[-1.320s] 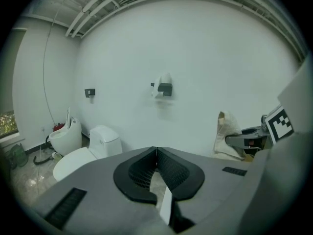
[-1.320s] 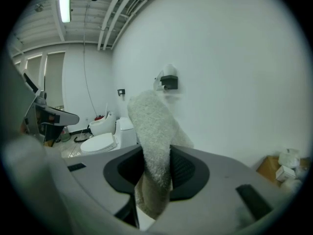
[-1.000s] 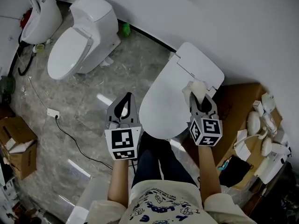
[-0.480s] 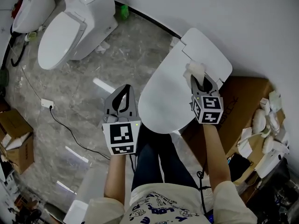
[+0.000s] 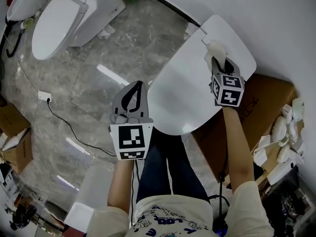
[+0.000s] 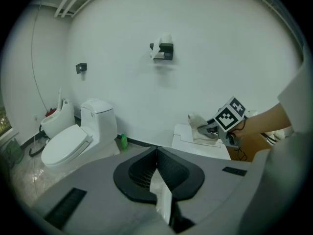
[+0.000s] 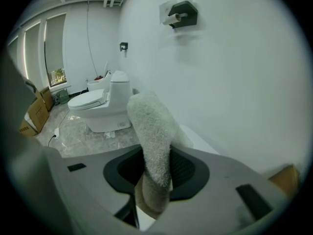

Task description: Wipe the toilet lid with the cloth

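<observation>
- The right claw (image 5: 220,62) remains clenched on the cloth (image 5: 216,50), and over the last second it keeps to much the same spot on the toilet lid (image 5: 182,93): the rear end by the hinge line, towards the right edge.
- What shifts most is our own view, which swings so that the lid now sits higher and further right.
- We judge the wipe to be only at its start: the long front part of the lid lies untouched by the cloth.
- The left claw (image 5: 138,86) stays off the lid, beside its left edge and over the floor (image 5: 98,58). Its jaws are pressed together on nothing.
- The cloth is pale, thick and nubbly like towelling. It stands up in a soft folded hump beyond the jaws and seems to rest on the lid.
- The lid is a smooth, glossy white oval, gently domed and squared off at the rear.
- The floor is polished, grey-veined stone with bright reflections.
</observation>
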`<action>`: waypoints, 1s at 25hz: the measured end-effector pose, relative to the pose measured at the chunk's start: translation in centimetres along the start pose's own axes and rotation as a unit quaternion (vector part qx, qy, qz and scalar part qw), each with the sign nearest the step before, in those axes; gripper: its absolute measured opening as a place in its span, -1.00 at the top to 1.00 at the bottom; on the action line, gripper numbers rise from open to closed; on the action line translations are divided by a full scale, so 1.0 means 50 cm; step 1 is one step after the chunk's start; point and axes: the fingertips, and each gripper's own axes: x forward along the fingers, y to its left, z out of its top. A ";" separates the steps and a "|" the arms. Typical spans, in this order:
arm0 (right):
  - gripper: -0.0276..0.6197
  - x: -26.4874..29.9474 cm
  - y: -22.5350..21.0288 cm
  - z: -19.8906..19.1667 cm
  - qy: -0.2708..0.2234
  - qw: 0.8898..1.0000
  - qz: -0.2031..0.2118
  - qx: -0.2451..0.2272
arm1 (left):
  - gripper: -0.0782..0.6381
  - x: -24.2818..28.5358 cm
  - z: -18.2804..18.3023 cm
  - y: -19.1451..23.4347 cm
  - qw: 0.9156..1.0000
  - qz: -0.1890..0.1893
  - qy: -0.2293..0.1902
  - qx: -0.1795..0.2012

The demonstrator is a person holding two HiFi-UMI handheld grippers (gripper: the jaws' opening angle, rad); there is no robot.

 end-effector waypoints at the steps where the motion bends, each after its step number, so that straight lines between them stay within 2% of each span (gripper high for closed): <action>1: 0.56 0.016 -0.002 -0.002 0.001 1.000 -0.001 0.002 | 0.77 0.006 -0.007 -0.001 1.000 -0.001 0.002 0.000; 7: 0.56 0.115 -0.007 0.001 -0.001 0.998 0.022 0.057 | 0.77 0.041 -0.056 -0.005 1.000 -0.005 0.013 -0.021; 18: 0.56 0.246 0.057 -0.043 0.028 0.996 0.049 0.071 | 0.77 0.074 -0.136 0.020 0.997 0.011 0.026 -0.067; 22: 0.56 0.281 0.066 -0.087 0.052 0.994 0.046 0.088 | 0.77 0.075 -0.163 0.016 0.997 0.010 0.033 -0.071; 25: 0.55 0.298 0.064 -0.103 0.062 0.994 0.032 0.081 | 0.77 0.075 -0.176 0.011 0.997 0.007 0.037 -0.073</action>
